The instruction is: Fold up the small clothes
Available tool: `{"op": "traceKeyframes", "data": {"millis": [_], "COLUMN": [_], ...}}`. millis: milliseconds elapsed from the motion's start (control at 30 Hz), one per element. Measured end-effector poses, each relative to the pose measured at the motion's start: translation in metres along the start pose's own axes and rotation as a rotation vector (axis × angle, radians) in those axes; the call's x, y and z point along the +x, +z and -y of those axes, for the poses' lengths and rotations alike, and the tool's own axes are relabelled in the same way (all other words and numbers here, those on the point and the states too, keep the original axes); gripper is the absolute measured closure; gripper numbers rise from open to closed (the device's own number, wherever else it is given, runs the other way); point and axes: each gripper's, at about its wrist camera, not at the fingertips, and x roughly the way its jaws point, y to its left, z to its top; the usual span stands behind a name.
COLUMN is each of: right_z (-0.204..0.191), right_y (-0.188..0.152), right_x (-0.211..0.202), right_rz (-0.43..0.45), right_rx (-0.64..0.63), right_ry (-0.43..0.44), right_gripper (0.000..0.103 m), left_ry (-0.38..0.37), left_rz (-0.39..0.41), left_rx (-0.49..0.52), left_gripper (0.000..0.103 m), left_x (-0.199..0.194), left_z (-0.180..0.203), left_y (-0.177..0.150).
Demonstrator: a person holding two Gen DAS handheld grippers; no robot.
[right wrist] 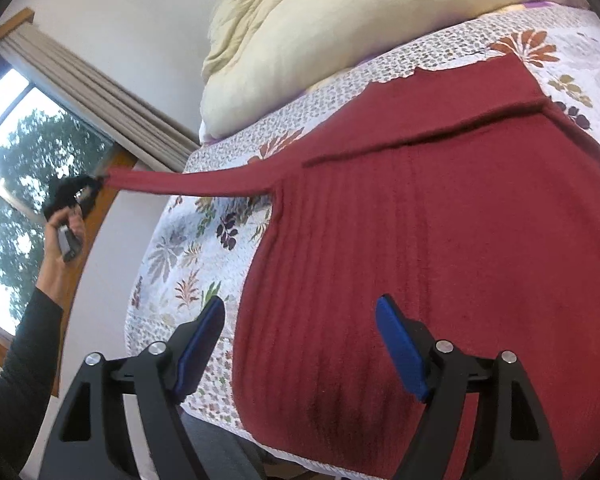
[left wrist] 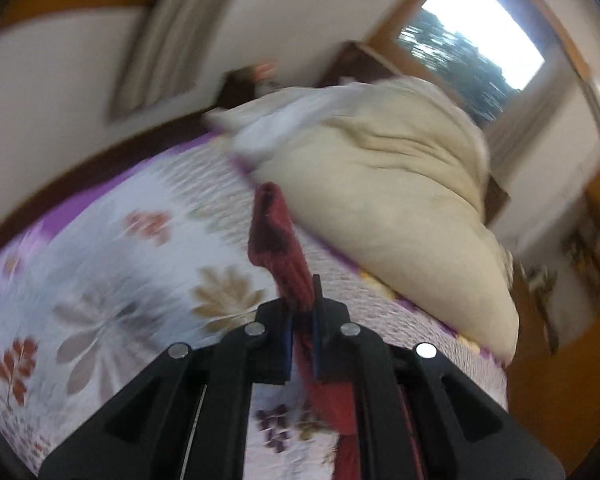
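Red sweater (right wrist: 420,240) flat on bed (right wrist: 188,248); left gripper (left wrist: 302,332) clamped on sleeve (right wrist: 188,182), pulled taut off the edge — may drag the body askew. Right gripper (right wrist: 300,336) spread wide, hovering empty.

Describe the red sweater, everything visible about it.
The red sweater is a ribbed knit, dark red, lying flat on the flowered bedspread near its edge. One sleeve is folded across the top; the other is pulled out straight off the bed, its cuff pinched in the left tongs. The right tongs hover open above its body.
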Motion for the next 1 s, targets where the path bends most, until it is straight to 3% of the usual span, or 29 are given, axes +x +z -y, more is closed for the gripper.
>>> {"op": "traceKeyframes", "data": {"millis": [100,200,400,667,1000], "right_z": [0.008,0.015,0.04,0.066,0.095], "right_y": [0.001,0.002,0.003,0.001,0.007], "right_x": [-0.014,-0.025,-0.046,-0.057,-0.061], "right_rz": [0.025,0.044,0.079,0.099,0.095], "right_rx": [0.016,0.028,0.071,0.124,0.157], "right_ry": [-0.002,-0.009,-0.028,-0.045,-0.087], "right_gripper": [0.025,0.025,0.024,0.024,0.024], "left_ry": [-0.022,-0.048,-0.049,-0.042,-0.034], "left_rz": [-0.011,-0.027,-0.086,-0.235,-0.439], "left_rx": [0.154,0.243,0.432,0.569,0.665], "left_gripper": [0.098,0.098,0.098,0.098,0.098], "left_x": [0.011,0.026,0.066,0.156,0.259], "left_z": [0.075,0.127,0.209,0.267,0.285], "left_y": [-0.003,-0.012,-0.057,-0.149,-0.282]}}
